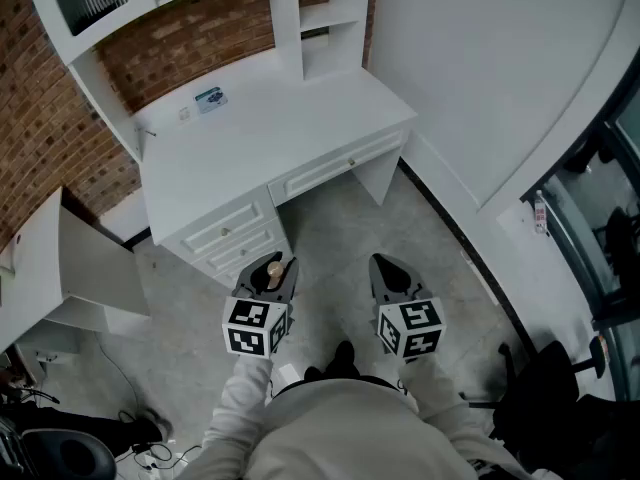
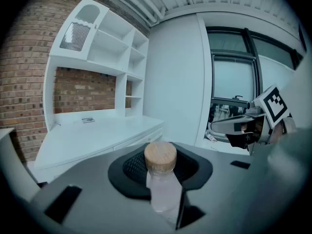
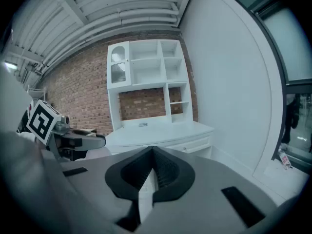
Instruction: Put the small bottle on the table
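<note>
Now the white bench [image 1: 270,128] stands well ahead of me, its top almost bare, so I judge that this step is the carrying. My left claw [image 1: 268,274] grips the small bottle [image 2: 163,186], which stands upright with its wooden cap [image 2: 160,157] above the jaws. My right claw [image 1: 390,271] is pressed together and empty. Next I must reach forward over the bench, lower the bottle straight, then release it. The bottle's base is hidden between the jaws, and I cannot read the small card [image 1: 210,98] on the bench.
</note>
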